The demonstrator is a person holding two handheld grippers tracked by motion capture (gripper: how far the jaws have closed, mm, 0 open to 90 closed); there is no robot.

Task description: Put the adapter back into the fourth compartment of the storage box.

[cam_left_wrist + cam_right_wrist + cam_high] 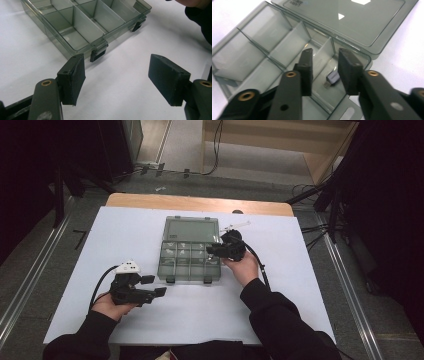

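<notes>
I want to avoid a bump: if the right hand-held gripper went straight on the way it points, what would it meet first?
Probably the small USB stick lying in a compartment of the clear organizer box, right between the open right hand-held gripper jaws; depth is hard to judge.

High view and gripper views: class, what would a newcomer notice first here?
The open smoky plastic organizer box sits mid-table on the white sheet, lid flat behind. The right gripper hangs over its corner compartment, jaws apart above a small USB stick. The left gripper waits open, near the box's front.
</notes>
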